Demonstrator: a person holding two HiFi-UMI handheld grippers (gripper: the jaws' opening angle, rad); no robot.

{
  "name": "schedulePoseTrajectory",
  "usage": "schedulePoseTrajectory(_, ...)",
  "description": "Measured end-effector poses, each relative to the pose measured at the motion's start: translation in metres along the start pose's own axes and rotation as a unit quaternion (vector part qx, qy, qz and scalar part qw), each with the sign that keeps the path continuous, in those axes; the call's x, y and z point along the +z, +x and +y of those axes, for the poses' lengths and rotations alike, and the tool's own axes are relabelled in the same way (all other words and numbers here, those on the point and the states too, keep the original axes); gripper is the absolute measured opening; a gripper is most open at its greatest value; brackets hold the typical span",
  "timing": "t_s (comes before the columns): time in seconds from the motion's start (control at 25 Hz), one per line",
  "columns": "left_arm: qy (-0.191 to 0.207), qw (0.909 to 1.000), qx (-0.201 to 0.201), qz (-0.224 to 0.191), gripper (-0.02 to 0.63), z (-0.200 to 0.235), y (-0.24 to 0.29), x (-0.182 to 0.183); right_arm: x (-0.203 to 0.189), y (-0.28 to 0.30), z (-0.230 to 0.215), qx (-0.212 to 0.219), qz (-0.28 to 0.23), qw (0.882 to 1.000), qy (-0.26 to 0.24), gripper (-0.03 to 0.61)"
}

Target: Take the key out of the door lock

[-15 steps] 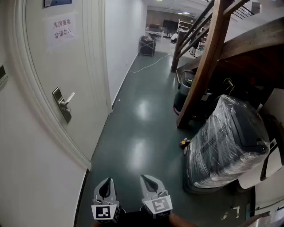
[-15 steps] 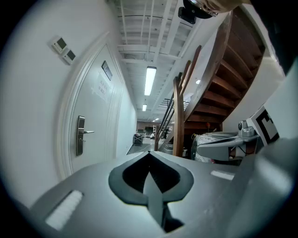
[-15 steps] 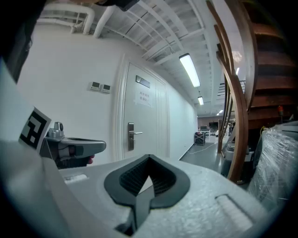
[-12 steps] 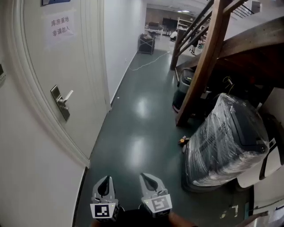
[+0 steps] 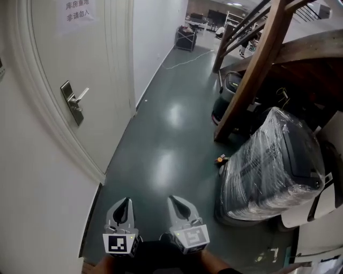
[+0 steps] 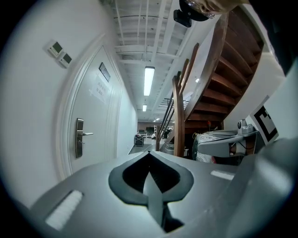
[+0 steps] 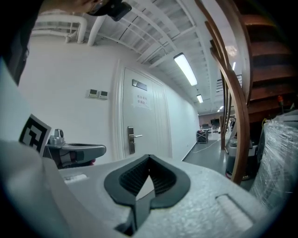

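The white door (image 5: 80, 59) stands at the left of the corridor, with a metal lock plate and lever handle (image 5: 72, 101) on it. No key can be made out at this distance. The same handle shows in the left gripper view (image 6: 80, 137) and in the right gripper view (image 7: 132, 138). My left gripper (image 5: 124, 206) and right gripper (image 5: 179, 205) hang side by side low in the head view, well short of the door. Both have their jaws shut with nothing between them, as seen on the left gripper (image 6: 149, 153) and the right gripper (image 7: 149, 158).
A plastic-wrapped bin (image 5: 273, 166) stands at the right under a wooden staircase (image 5: 252, 69). A small orange object (image 5: 220, 159) lies on the green floor (image 5: 166, 139). A cart (image 5: 186, 38) stands at the corridor's far end. A paper notice (image 5: 79, 12) hangs on the door.
The head view has tilted and shifted a little, so the door handle sits slightly higher and the grippers slightly lower left. Both grippers stay shut and side by side.
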State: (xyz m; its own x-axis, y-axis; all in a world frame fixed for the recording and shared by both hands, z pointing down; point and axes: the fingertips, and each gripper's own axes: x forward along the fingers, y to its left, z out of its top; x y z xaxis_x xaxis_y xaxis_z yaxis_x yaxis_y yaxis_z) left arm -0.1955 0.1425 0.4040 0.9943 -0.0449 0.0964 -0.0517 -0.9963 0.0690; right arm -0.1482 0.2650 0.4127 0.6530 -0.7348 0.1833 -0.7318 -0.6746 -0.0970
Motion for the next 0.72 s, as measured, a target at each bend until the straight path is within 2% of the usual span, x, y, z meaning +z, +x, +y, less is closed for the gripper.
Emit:
schedulePoseTrajectory(0.08,-0.004,1.0000,0.003,-0.001,0.018,-0.003,0.002,0.001,-0.009,-0.001,-0.006,0.004,-0.005,1.000,-0.004,-0.009)
schedulePoseTrajectory(0.24,-0.002,1.0000,0.008,0.004,0.018,-0.010,0.007,0.001,0.011,-0.001,-0.012,0.011,-0.007,1.000,-0.018,-0.009)
schedulePoseTrajectory(0.44,-0.004,0.9999,0.016,0.003,0.018,-0.020,0.016,0.001,-0.014,-0.002,-0.030,0.005,-0.010,1.000,-0.027,-0.009)
schedulePoseTrajectory(0.72,-0.006,0.9990,0.043,-0.008,0.018,-0.022,0.020,0.007,-0.002,0.003,-0.031,0.031,-0.020,0.999,-0.028,-0.009)
